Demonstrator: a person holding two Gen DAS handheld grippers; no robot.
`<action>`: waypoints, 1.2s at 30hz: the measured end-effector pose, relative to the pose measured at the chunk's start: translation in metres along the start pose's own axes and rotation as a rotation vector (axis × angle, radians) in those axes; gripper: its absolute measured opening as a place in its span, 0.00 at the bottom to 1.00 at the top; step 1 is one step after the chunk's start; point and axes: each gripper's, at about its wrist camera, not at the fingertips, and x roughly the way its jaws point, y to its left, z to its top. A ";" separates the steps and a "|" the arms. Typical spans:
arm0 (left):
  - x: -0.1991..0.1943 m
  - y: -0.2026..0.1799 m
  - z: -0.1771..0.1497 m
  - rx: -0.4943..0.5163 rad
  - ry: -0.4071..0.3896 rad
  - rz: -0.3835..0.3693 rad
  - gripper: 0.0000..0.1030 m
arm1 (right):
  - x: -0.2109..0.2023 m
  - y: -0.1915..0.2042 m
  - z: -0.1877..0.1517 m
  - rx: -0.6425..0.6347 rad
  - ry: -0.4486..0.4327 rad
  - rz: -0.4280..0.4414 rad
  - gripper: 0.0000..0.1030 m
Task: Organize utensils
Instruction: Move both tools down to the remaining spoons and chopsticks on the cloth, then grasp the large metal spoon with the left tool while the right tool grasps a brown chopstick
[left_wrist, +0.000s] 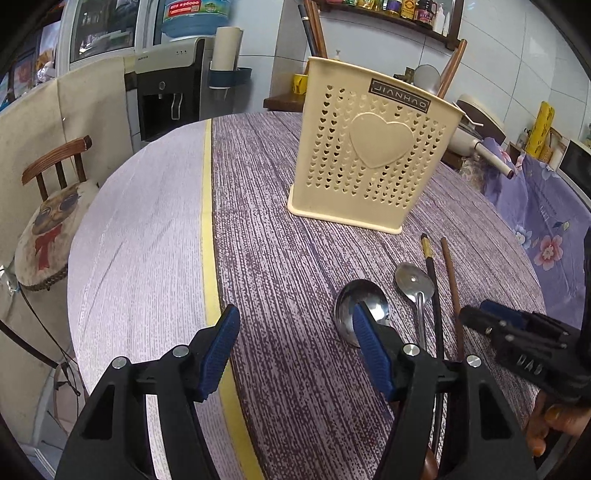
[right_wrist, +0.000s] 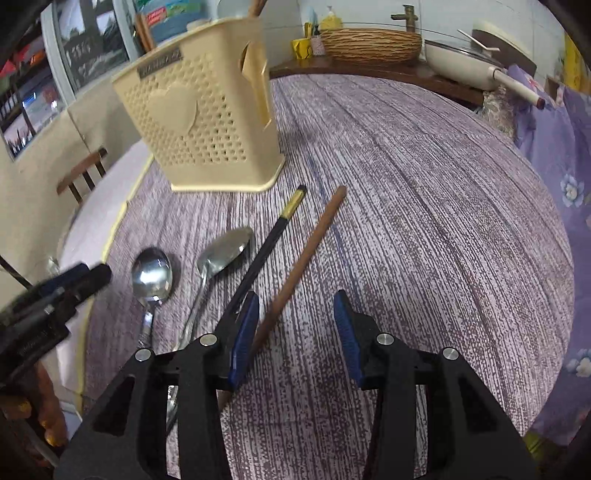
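No utensil is yet loaded: two spoons (right_wrist: 151, 275) and two chopsticks (right_wrist: 299, 266) are laid on the tabletop (right_wrist: 424, 221) at lower centre, before the cream utensil holder (right_wrist: 199, 125). Left gripper (left_wrist: 291, 347) and right gripper (right_wrist: 295, 332) are held apart, empty.

I see the round table (left_wrist: 258, 258) under a purple streaked cloth with a yellow stripe (left_wrist: 207, 221) running front to back. Off its left edge stands a wooden chair (left_wrist: 55, 162) with a cat-print cushion (left_wrist: 48, 236). Past the far edge I make out a water dispenser (left_wrist: 166, 88) topped by a blue bottle (left_wrist: 195, 16), a woven basket (right_wrist: 369, 44), a yellow mug (right_wrist: 302, 48) and a cream pan (right_wrist: 458, 66). Floral purple fabric (right_wrist: 554, 155) lies off the right edge
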 end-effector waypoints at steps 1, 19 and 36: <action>0.000 -0.001 0.000 0.000 0.001 0.000 0.61 | 0.000 -0.001 0.000 0.007 0.003 0.003 0.41; 0.020 -0.034 -0.010 0.030 0.076 0.000 0.60 | 0.015 0.001 0.007 0.036 -0.006 -0.020 0.38; 0.038 -0.062 -0.002 0.106 0.077 0.116 0.48 | 0.018 -0.001 0.011 0.042 -0.018 -0.007 0.38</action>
